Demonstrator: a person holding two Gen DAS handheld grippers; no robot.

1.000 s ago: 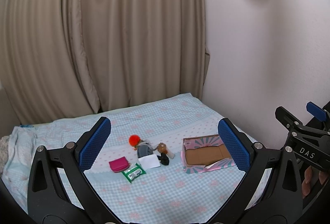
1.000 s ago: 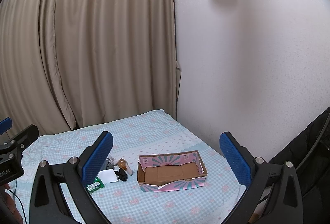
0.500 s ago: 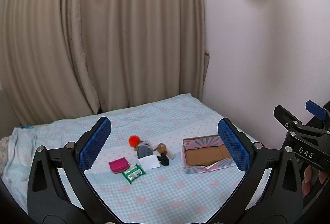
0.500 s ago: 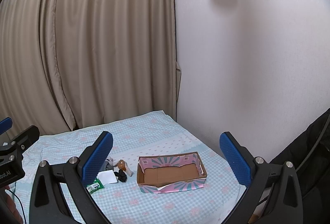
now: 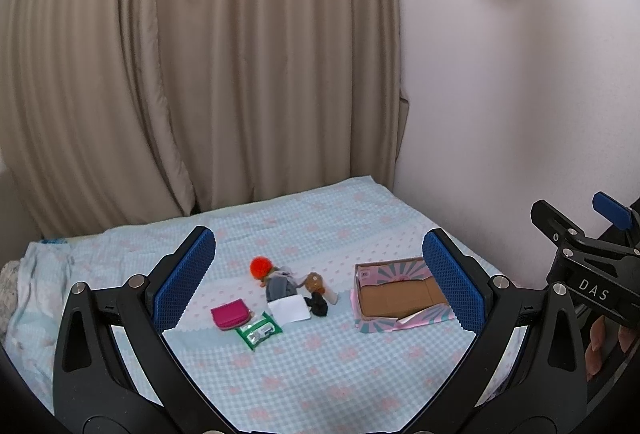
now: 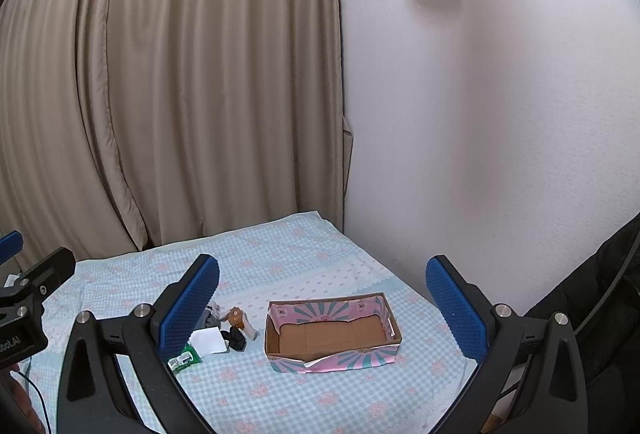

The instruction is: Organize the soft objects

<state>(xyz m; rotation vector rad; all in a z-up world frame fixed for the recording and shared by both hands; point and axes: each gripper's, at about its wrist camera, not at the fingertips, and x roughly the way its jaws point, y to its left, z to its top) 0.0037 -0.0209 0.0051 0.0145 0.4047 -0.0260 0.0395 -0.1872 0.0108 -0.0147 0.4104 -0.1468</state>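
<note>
A small cluster lies mid-bed: an orange pom-pom (image 5: 261,267), a grey cloth (image 5: 280,285), a brown plush toy (image 5: 314,282), a black soft item (image 5: 318,306), a white square (image 5: 289,310), a magenta pouch (image 5: 229,319) and a green wipes pack (image 5: 258,331). An open pink-and-teal cardboard box (image 5: 397,294) sits to their right, empty; it also shows in the right wrist view (image 6: 332,334). My left gripper (image 5: 318,278) is open, high above the bed. My right gripper (image 6: 322,308) is open, above the box.
The bed has a light blue checked sheet (image 5: 320,366). Beige curtains (image 5: 200,74) hang behind it and a white wall (image 6: 480,114) runs along the right side. A dark garment (image 6: 600,294) hangs at the far right.
Both grippers have drifted very slightly; the objects and box sit a touch lower in view. Nothing was grasped or moved.
</note>
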